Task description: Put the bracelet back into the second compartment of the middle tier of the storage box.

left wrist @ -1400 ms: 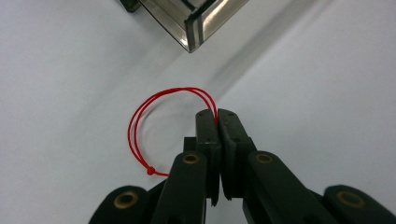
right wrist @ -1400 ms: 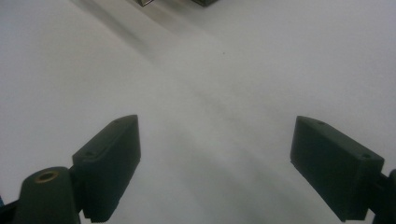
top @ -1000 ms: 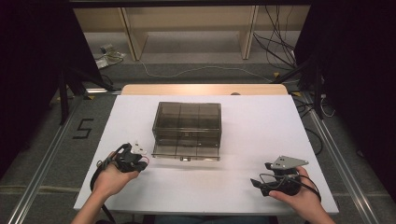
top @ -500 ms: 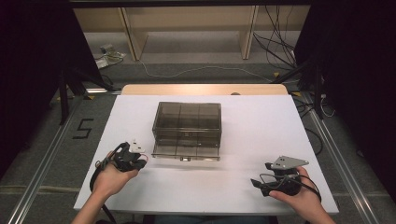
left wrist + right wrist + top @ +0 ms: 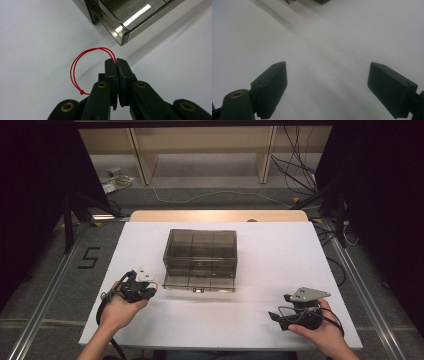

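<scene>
Our left gripper (image 5: 116, 65) is pinched tight on a loop of red string (image 5: 75, 68), which hangs out to the side just above the white table (image 5: 280, 255), close to the corner of the open drawer (image 5: 130, 23) of the smoky plastic box (image 5: 201, 245). Our right gripper (image 5: 327, 87) rests far off on the other side with its jaws wide and nothing in them. We think picking up the string is done, and putting it into the drawer is still left.

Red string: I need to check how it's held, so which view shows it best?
The left gripper view: the red string loops from the shut left tongs. The high view shows a faint red speck.
</scene>
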Demonstrator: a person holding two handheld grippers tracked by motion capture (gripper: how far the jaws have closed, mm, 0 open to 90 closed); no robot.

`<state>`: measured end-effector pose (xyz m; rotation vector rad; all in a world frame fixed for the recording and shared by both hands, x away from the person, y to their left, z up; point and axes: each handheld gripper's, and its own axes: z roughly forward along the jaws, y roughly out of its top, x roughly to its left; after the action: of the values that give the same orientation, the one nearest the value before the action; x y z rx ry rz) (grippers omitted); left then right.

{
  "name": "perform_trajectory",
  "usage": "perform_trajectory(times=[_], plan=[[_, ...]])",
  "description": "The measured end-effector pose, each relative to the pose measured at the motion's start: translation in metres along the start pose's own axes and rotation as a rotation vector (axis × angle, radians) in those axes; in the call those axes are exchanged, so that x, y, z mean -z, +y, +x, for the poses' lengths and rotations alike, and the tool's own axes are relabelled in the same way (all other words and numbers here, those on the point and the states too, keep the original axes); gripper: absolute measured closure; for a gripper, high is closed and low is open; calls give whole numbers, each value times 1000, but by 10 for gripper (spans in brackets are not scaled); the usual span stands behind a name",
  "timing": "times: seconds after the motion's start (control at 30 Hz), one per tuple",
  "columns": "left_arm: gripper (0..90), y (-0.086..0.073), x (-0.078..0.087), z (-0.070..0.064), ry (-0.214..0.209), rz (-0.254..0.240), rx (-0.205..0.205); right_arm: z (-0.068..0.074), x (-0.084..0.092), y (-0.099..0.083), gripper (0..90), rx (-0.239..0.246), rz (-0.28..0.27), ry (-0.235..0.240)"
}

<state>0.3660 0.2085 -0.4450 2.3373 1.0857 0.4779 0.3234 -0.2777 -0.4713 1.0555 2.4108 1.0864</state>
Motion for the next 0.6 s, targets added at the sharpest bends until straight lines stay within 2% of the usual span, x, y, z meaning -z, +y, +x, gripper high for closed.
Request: perform_trajectory(times=[0.17,0.4,0.6], plan=[[878,1,1,0,9,-6,2,0,0,0,168,-1,0,1],[878,1,2,0,29,-25,25,0,0,0,168,0,0,2],[878,2,2,0,47,-38,15,0,0,0,168,0,-1,2]])
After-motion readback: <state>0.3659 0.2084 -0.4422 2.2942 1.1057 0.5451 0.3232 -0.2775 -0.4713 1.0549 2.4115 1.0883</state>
